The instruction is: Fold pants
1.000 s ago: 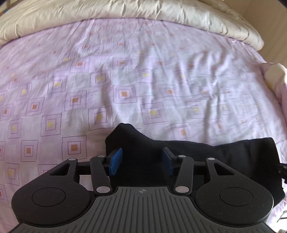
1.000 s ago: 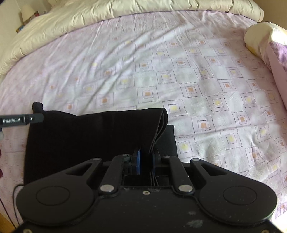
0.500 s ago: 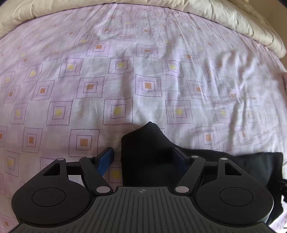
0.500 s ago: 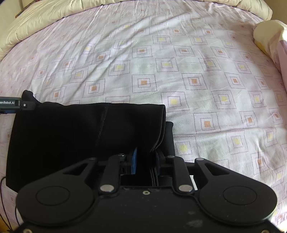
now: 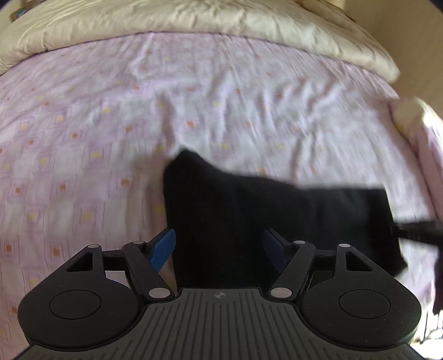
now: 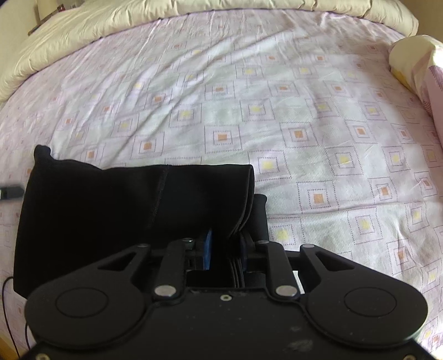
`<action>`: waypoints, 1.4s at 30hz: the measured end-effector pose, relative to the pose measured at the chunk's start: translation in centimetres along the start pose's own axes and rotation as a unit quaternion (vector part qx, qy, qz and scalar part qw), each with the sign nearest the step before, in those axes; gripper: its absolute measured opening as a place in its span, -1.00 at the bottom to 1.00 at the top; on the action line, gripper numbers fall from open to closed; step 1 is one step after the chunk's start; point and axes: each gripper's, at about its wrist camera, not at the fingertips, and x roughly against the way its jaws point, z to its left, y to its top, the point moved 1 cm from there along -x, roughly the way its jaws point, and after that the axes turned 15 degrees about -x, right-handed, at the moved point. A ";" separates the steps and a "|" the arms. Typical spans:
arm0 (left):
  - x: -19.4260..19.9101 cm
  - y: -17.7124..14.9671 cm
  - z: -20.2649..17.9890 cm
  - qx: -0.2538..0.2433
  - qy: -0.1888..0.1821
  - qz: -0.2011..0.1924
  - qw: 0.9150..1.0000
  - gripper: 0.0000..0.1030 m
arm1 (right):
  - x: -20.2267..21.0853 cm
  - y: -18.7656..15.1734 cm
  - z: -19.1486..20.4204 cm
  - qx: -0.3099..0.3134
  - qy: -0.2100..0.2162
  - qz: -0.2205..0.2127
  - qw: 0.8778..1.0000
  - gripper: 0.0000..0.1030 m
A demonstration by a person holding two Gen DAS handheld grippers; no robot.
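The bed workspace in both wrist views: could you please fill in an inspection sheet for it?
Surface: bed sheet, lilac with square print, wrinkled.
Job's things: black pants, folded into a compact stack, lying on the sheet.
Clutter: nothing seen.
Grippers: left gripper open, its jaws have just been opening, pads apart over the pants' left end; right gripper shut on the pants' layered right edge.
Cables: thin dark cable at the lower left of the right wrist view.
Surroundings: cream duvet bunched along the far side; pillow at right.
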 end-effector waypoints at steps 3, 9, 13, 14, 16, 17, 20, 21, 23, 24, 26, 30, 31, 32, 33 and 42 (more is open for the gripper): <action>-1.3 -3.0 -1.6 -0.022 -0.012 0.047 0.999 0.34 | 0.0 -0.1 0.3 0.008 -0.004 -0.004 1.000 -0.61; -2.8 -6.3 -1.5 0.007 -0.006 0.093 0.996 0.41 | -0.5 0.1 0.4 0.017 -0.012 0.003 1.000 -0.56; -2.0 -6.5 -1.6 0.010 0.003 0.084 0.996 0.40 | 1.7 0.0 0.2 0.009 -0.023 -0.037 0.999 -0.18; -2.0 -6.7 -1.6 0.012 0.004 0.085 0.996 0.40 | 2.5 -0.2 0.1 0.006 -0.024 -0.051 0.998 -0.14; -2.2 -6.9 -1.7 0.021 0.002 0.089 0.996 0.40 | 4.0 -0.6 -0.1 0.000 -0.011 -0.066 0.998 -0.14; -2.3 -7.1 -1.7 0.025 0.002 0.091 0.996 0.40 | 4.8 -1.1 -0.1 -0.002 0.001 -0.069 0.998 -0.14; -2.7 -7.4 -2.0 0.024 0.010 0.093 0.995 0.40 | 6.0 -2.8 0.1 0.018 0.020 -0.065 0.997 -0.14; -2.8 -7.3 -2.2 0.018 0.014 0.094 0.995 0.41 | 5.9 -3.5 0.2 0.026 0.022 -0.057 0.998 -0.15; -3.2 -7.3 -2.6 0.008 0.017 0.096 0.995 0.48 | 5.2 -4.7 0.1 0.036 0.016 -0.036 0.999 -0.20; -3.5 -7.4 -3.1 0.001 0.019 0.097 0.995 0.51 | 4.7 -5.2 -0.1 0.040 0.008 -0.027 0.999 -0.20; -3.8 -7.4 -3.3 -0.005 0.023 0.098 0.995 0.61 | 3.0 -6.3 -0.7 0.047 -0.017 0.000 0.999 -0.20; -3.7 -8.0 -4.0 -0.001 0.030 0.092 0.995 0.76 | 1.7 -6.4 -1.8 0.021 -0.017 0.022 0.999 -0.06; -3.9 -8.1 -4.4 0.000 0.033 0.089 0.995 0.78 | 1.6 -6.2 -1.7 0.026 -0.019 0.025 0.999 0.01; -4.0 -8.1 -4.6 0.000 0.037 0.089 0.995 0.78 | 1.6 -6.2 -1.6 0.033 -0.022 0.025 0.999 0.09; -3.9 -8.1 -4.7 0.003 0.038 0.088 0.995 0.77 | 1.5 -6.2 -1.7 0.038 -0.023 0.024 0.999 0.13; -0.1 -8.4 -4.7 0.029 0.044 0.032 0.998 0.58 | 0.6 -4.9 -5.0 -0.026 0.015 0.052 0.998 0.63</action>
